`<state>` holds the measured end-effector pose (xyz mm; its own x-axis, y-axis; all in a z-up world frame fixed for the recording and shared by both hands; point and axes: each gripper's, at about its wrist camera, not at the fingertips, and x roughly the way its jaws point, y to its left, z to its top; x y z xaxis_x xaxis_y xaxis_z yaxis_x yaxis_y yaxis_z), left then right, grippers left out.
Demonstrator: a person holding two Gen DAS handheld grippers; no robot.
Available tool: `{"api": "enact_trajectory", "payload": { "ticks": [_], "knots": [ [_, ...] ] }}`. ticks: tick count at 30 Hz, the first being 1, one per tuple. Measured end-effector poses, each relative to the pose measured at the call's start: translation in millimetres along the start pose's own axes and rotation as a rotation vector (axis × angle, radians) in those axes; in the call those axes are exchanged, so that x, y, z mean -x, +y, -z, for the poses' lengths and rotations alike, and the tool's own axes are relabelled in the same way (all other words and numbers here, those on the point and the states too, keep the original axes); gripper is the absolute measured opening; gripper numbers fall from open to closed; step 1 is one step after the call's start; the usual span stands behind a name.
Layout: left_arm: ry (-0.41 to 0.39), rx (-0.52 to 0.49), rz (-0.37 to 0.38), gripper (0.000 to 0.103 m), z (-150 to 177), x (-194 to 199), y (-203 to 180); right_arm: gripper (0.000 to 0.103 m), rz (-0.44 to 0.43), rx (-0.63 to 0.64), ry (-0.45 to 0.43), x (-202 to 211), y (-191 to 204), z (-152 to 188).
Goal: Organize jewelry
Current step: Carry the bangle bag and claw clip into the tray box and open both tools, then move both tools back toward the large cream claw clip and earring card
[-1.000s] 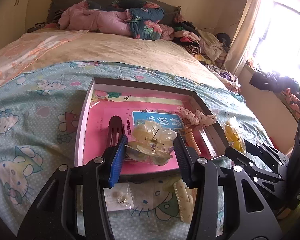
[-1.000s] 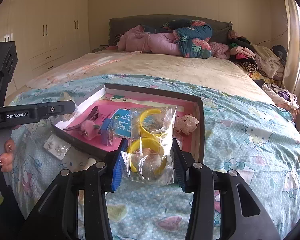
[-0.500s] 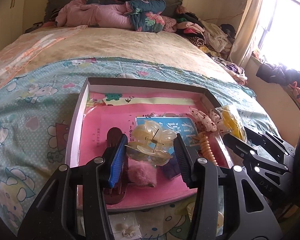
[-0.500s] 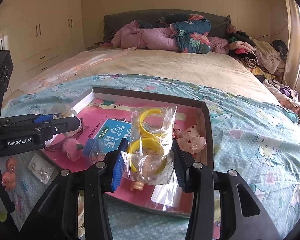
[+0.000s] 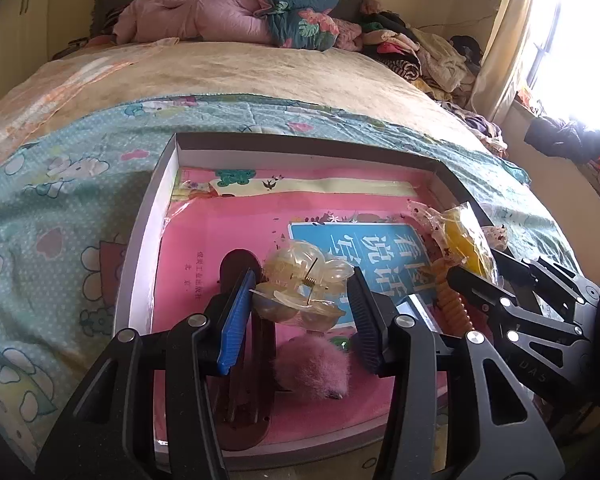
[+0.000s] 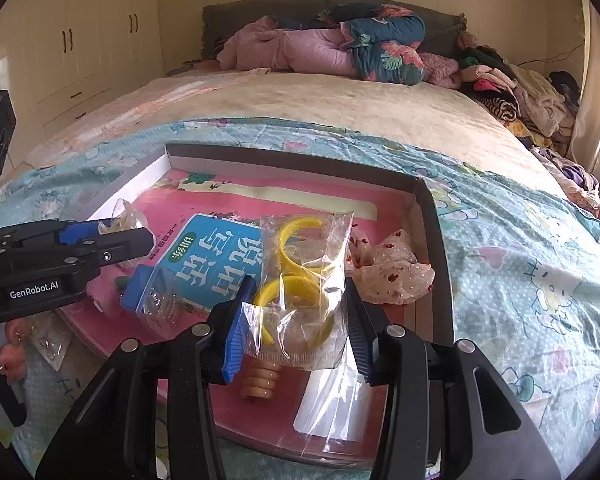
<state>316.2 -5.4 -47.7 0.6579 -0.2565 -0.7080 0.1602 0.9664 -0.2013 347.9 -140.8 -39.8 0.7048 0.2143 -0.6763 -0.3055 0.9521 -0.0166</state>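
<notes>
A shallow box [image 5: 164, 184] with a pink lining lies on the bed. My left gripper [image 5: 300, 304] is shut on a clear yellowish claw hair clip [image 5: 304, 288], held over the box's near left part. My right gripper [image 6: 296, 320] is shut on a clear plastic bag of yellow bangles [image 6: 300, 288], held over the box's [image 6: 436, 256] near right part. In the box lie a brown hair clip [image 5: 240, 360], a pink pompom [image 5: 312, 368], an orange spiral tie [image 5: 452, 308], a speckled bow [image 6: 396, 276] and a blue-topped clear packet [image 6: 152, 296].
The box rests on a blue cartoon-print sheet [image 5: 60, 208]. A small earring packet [image 6: 52, 340] lies on the sheet left of the box. Folded bedding [image 6: 320, 52] and piled clothes [image 6: 520, 92] sit at the head and right side. White wardrobes [image 6: 72, 48] stand left.
Both grippers have moved forward with their loads, from near the box's front edge to over the box's inside. Both stay shut.
</notes>
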Motion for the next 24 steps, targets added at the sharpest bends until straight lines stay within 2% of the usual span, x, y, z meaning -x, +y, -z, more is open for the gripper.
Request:
{"api": "enact_trajectory", "payload": {
  "ticks": [13,19,22,24],
  "knots": [
    [-0.011,0.0,0.007,0.039,-5,-7,4,0.046,0.031,-0.018,0.031,-15,-9,-2],
    [-0.025,-0.004,0.009,0.041,-7,-3,1,0.055,0.023,-0.04,0.02,-8,-14,-2],
    [-0.037,-0.002,0.003,0.046,-7,2,1,0.059,0.017,-0.052,0.008,-1,-16,-2],
    [-0.044,0.002,0.001,0.047,-6,5,2,0.065,0.019,-0.056,-0.004,4,-17,-2]
  ]
}}
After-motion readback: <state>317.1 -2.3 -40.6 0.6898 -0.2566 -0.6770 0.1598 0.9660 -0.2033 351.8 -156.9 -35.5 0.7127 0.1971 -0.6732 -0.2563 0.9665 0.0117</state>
